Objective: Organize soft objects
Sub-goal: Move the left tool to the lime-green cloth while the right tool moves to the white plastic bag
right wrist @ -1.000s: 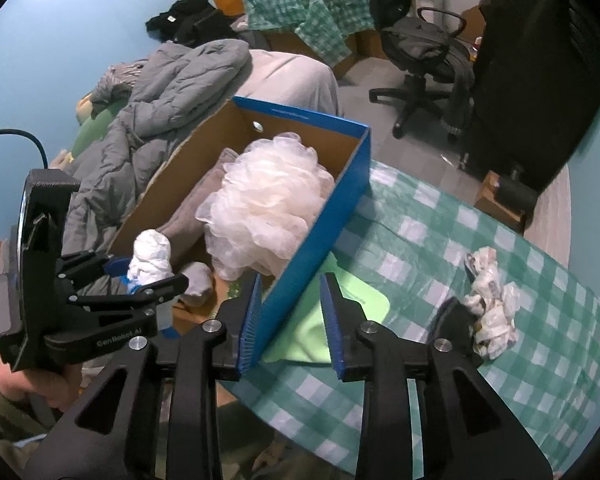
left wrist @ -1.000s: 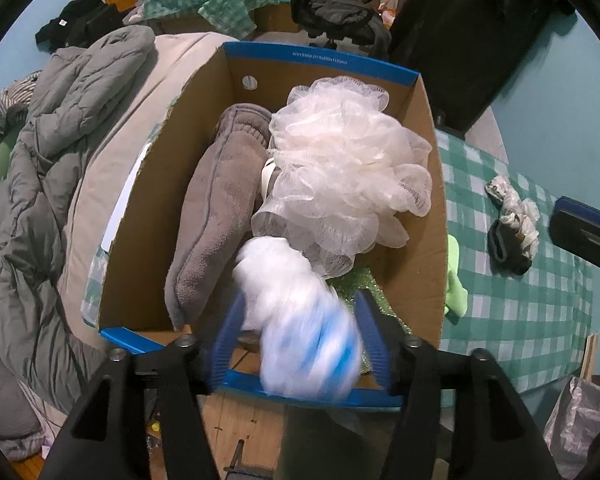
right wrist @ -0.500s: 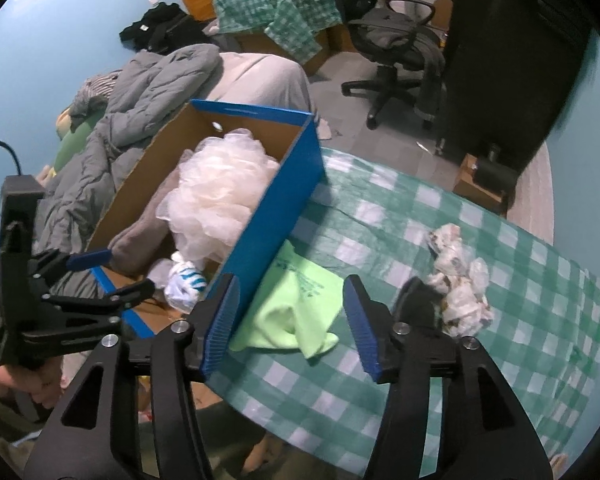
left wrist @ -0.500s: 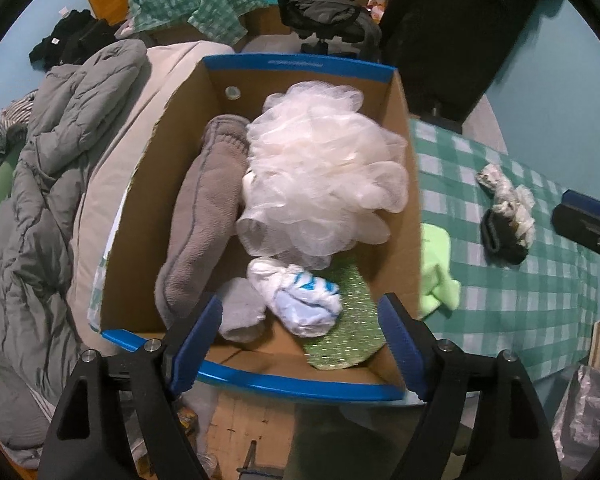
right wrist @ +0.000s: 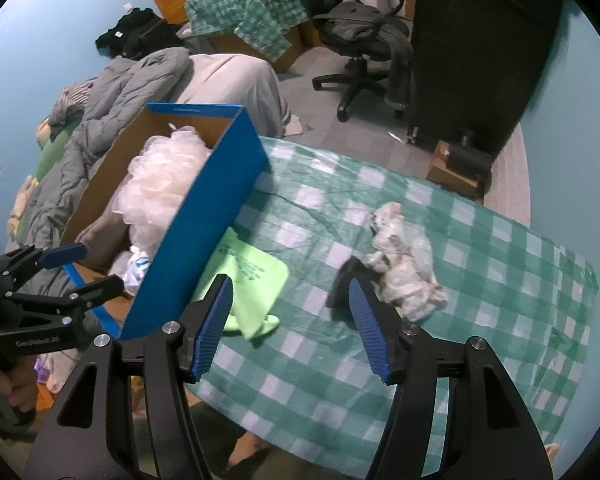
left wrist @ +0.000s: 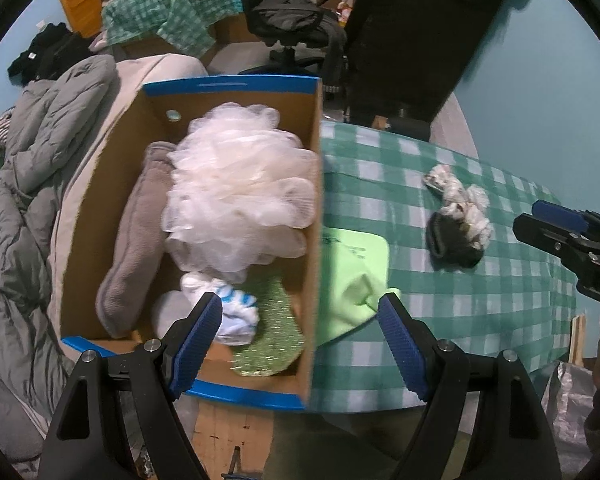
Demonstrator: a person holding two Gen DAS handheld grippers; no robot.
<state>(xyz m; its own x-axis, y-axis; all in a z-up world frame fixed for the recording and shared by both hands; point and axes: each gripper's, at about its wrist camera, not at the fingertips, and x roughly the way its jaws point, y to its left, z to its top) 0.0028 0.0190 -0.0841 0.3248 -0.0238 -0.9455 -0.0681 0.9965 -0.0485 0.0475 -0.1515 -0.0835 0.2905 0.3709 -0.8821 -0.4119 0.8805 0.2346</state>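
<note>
My cardboard box [left wrist: 112, 184] holds a white mesh pouf [left wrist: 240, 188], a grey slipper [left wrist: 136, 240], a white-and-blue sock bundle [left wrist: 236, 312] and a green glittery piece [left wrist: 272, 336]. My left gripper [left wrist: 300, 336] hangs spread and empty; my right gripper [right wrist: 290, 320], empty too, has just been widening above the bench [right wrist: 480, 280].

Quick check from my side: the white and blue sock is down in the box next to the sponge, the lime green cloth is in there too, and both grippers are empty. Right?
Not quite. The lime green cloth is not in the box; the right wrist view shows it lying on the checked tablecloth against the box's blue outer wall. The rest holds: the white and blue sock lies inside beside the sponge, and the left gripper and right gripper are empty.
</note>
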